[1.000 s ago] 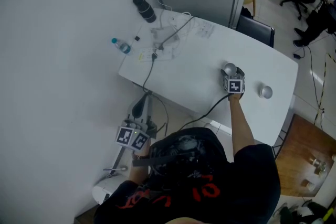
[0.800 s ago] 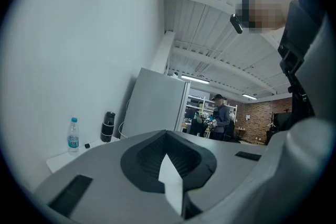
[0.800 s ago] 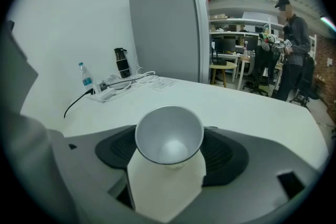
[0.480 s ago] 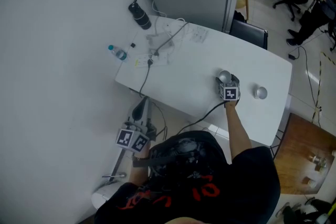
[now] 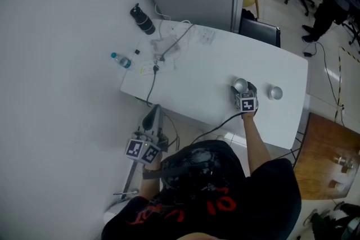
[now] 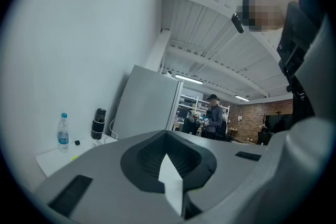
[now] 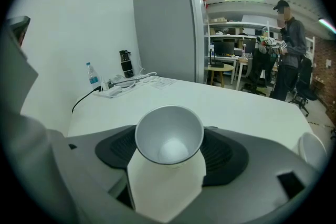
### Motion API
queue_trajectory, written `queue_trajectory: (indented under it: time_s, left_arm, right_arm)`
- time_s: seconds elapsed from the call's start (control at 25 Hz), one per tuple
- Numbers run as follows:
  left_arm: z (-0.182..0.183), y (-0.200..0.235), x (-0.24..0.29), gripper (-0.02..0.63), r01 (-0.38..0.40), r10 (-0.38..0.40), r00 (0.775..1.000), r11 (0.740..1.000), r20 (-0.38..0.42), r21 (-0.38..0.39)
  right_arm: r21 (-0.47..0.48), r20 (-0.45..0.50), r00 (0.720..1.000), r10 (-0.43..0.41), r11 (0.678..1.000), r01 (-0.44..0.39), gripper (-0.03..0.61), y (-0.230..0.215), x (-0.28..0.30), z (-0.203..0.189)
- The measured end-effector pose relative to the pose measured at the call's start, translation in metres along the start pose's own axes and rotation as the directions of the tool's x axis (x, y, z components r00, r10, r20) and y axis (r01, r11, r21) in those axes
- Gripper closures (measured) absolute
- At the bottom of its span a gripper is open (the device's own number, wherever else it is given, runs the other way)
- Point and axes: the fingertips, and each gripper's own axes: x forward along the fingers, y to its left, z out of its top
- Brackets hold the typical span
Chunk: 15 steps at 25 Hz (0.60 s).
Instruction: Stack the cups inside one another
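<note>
My right gripper [image 5: 242,89] is shut on a silver cup [image 5: 240,85] above the white table [image 5: 197,73]. In the right gripper view that cup [image 7: 169,136] sits between the dark pads, its mouth open toward the camera and nothing inside it. A second silver cup [image 5: 275,93] stands on the table just to the right, seen at the right edge as a pale cup [image 7: 313,150]. My left gripper [image 5: 152,119] hangs low beside the table's near left corner, off the tabletop. Its jaws [image 6: 167,157] meet at the tips with nothing between them.
At the table's far left end are a water bottle [image 5: 120,60], a black flask [image 5: 142,18] and a power strip with cables [image 5: 163,46]. A cable runs off the near edge. A dark chair [image 5: 259,31] stands behind the table. A person [image 7: 286,52] stands far back in the room.
My right gripper has carried the cup a little to the right, closer to the second cup. The head view has drifted. The left gripper has stayed where it was.
</note>
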Motion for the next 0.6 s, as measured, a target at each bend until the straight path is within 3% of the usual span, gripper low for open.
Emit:
queue_trajectory:
  time_s: [0.6]
  left_arm:
    - [-0.01, -0.034, 0.02, 0.614, 0.165, -0.166, 0.985, 0.986, -0.039, -0.02]
  right_arm:
    - [0.026, 0.063, 0.996, -0.071, 0.997, 0.069, 0.195, -0.005, -0.077, -0.028]
